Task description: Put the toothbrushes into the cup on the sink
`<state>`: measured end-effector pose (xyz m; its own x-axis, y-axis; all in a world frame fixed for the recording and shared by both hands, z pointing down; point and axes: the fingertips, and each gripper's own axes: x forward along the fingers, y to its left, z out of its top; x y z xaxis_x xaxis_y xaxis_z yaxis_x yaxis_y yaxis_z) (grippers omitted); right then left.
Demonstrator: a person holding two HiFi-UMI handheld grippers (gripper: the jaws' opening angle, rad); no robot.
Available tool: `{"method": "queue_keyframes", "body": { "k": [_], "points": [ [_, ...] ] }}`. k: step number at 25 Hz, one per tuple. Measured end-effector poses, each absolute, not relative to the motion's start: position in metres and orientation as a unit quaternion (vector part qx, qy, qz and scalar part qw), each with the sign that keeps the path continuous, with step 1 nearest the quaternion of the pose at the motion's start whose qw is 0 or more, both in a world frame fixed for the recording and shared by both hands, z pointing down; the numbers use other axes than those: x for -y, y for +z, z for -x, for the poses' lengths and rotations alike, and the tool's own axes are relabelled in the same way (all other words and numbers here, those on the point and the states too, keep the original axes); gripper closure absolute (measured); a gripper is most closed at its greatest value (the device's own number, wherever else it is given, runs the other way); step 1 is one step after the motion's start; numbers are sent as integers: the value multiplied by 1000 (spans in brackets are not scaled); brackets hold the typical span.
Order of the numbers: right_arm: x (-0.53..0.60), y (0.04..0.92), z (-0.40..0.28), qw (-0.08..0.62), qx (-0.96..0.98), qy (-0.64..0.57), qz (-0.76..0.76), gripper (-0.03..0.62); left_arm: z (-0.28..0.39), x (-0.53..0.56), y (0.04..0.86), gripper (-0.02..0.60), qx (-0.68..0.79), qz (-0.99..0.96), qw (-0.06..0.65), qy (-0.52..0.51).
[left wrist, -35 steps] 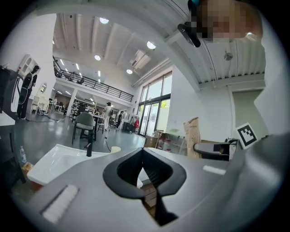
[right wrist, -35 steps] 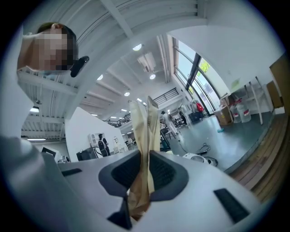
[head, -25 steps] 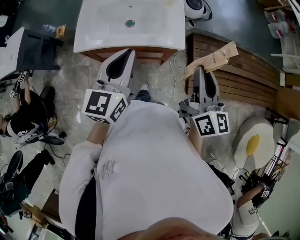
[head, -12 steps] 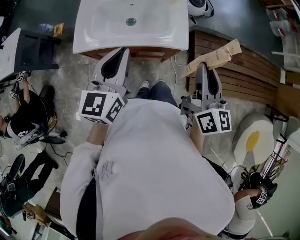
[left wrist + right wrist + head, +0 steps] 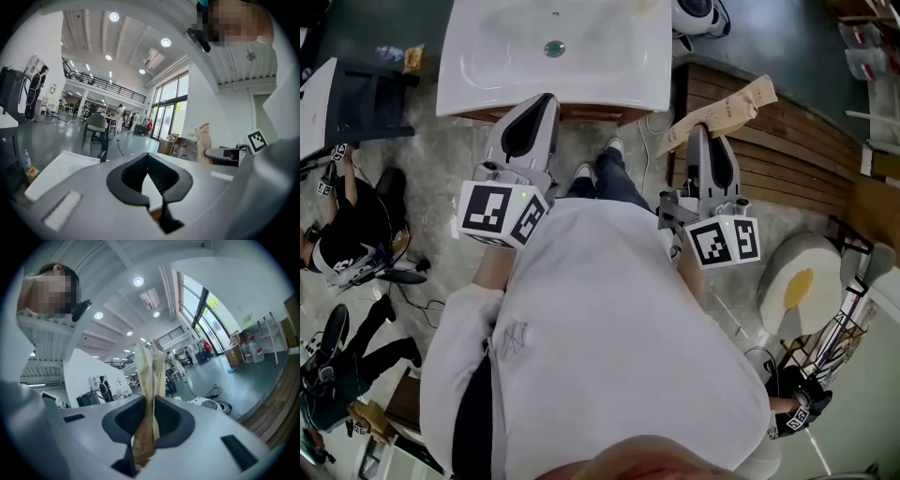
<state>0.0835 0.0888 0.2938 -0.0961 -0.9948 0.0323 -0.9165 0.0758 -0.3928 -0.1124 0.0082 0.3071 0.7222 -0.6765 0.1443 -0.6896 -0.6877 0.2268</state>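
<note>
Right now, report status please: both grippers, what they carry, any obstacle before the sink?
Left hand-held gripper shut, empty. Right hand-held gripper shut on brown paper packet. Sink ahead, no cup seen, nothing blocking.

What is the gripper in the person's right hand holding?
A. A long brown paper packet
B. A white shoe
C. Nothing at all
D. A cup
A: in the right gripper view, the right gripper is shut on a long brown paper packet, which sticks out past its dark fingers.
</note>
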Motion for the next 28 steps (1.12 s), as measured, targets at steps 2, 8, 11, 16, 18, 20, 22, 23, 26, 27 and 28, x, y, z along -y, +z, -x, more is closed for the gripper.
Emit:
{"method": "queue_keyframes", "body": {
  "k": [2,8,11,16,18,20,22,23,26,27,28],
  "points": [
    [-76,292,-94,122,-727,-158,658,542,102,3,305,584,376,-916,134,22],
    [-36,286,-134,119,-741,-153,643,542,55,36,296,584,382,-915,127,9],
    [-21,286,-152,119,-747,-149,636,542,37,47,294,584,389,-913,122,3],
    [0,289,-181,120,-755,-148,627,542,9,64,294,584,399,-909,117,-5],
    [2,289,-186,121,-757,-149,624,542,3,64,294,584,400,-909,114,-5],
    [0,291,-187,121,-759,-152,622,542,0,62,293,584,400,-910,110,-2],
    [-2,294,-190,120,-758,-156,622,542,-1,63,293,584,402,-909,108,-1],
    [-2,296,-191,121,-757,-159,622,542,-2,64,292,584,404,-909,107,-1],
    [1,300,-194,122,-755,-166,623,542,-5,68,292,584,404,-909,107,0],
    [3,300,-195,123,-754,-167,624,542,-6,70,292,584,402,-909,107,1],
    [5,300,-196,123,-753,-168,624,542,-8,72,293,584,399,-911,108,3]
  ]
}}
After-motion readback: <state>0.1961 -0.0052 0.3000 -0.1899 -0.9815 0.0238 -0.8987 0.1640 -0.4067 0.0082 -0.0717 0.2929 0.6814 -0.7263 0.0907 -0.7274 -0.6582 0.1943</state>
